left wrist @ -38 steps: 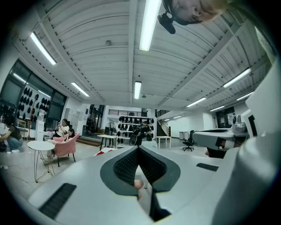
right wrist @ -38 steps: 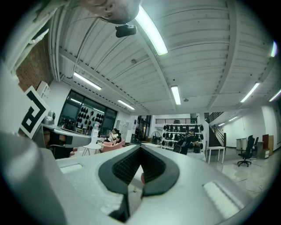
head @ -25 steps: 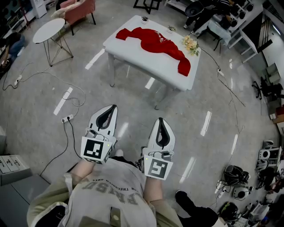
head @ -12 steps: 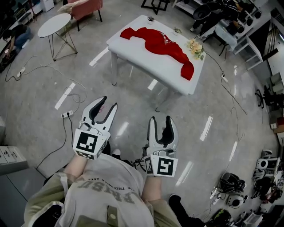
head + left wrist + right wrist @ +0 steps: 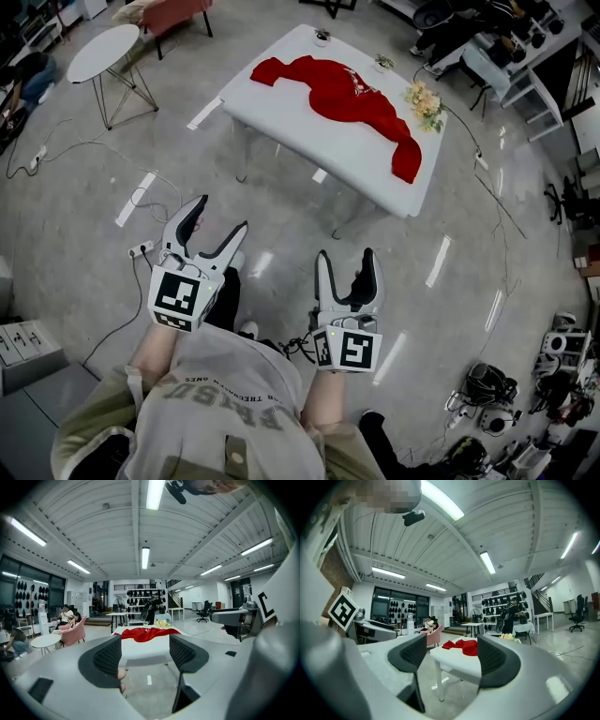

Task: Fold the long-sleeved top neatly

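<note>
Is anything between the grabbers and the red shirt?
No: only bare floor separates left gripper and right gripper from the red top on its table. Their jaws have just been opening, empty.

Round side table (image 5: 105,52) stands near pink armchair (image 5: 174,11).

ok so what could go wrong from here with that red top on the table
The power strip lies on the floor to the person's left: a possible trip on the way to the white table. One sleeve of the red top reaches the table's edge, so a tug might drag it off. The flowers sit close beside the top and could get knocked.
</note>
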Demonstrator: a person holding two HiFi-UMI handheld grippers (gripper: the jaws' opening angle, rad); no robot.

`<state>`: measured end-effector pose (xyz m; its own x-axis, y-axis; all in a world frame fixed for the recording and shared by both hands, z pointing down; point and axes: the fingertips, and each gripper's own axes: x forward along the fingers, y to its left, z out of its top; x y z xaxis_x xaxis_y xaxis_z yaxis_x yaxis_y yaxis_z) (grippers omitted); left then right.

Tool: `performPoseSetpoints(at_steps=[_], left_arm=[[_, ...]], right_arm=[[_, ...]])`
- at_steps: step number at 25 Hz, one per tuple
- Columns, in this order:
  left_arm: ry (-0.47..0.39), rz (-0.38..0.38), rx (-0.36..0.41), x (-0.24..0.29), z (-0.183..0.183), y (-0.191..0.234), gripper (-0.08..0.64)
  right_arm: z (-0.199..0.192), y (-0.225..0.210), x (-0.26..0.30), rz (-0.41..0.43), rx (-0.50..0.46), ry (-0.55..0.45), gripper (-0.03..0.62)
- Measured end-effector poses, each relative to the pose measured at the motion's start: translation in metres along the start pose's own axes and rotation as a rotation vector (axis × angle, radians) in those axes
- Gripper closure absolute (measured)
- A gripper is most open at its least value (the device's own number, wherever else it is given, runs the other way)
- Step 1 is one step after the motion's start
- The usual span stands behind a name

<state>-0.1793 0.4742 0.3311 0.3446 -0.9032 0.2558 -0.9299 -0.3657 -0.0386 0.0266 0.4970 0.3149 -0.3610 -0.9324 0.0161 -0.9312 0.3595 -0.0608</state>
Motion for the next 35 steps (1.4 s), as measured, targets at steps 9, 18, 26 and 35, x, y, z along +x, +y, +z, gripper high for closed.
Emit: performPoseSetpoints(at_steps=[9, 18, 26, 35], left_arm=[[0.018, -0.063, -0.014, 0.12, 0.021, 0.109, 0.258], [0.042, -0.131, -0.012, 0.208, 0.036, 0.171, 0.258], [0.124, -0.138, -0.028, 0.277, 0.02, 0.186, 0.258], [0.143, -0.103, -0.025, 0.386, 0.035, 0.195, 0.258]], right_arm=[[0.01, -0.008, 0.143, -0.08, -0.016, 0.01, 0.264], [0.014, -0.027, 0.234, -0.155, -0.058, 0.044, 0.265], [-0.013, -0.062, 0.294, -0.161, -0.036, 0.126, 0.264], [-0.023, -0.133, 0.39, -0.103, 0.004, 0.122, 0.265]])
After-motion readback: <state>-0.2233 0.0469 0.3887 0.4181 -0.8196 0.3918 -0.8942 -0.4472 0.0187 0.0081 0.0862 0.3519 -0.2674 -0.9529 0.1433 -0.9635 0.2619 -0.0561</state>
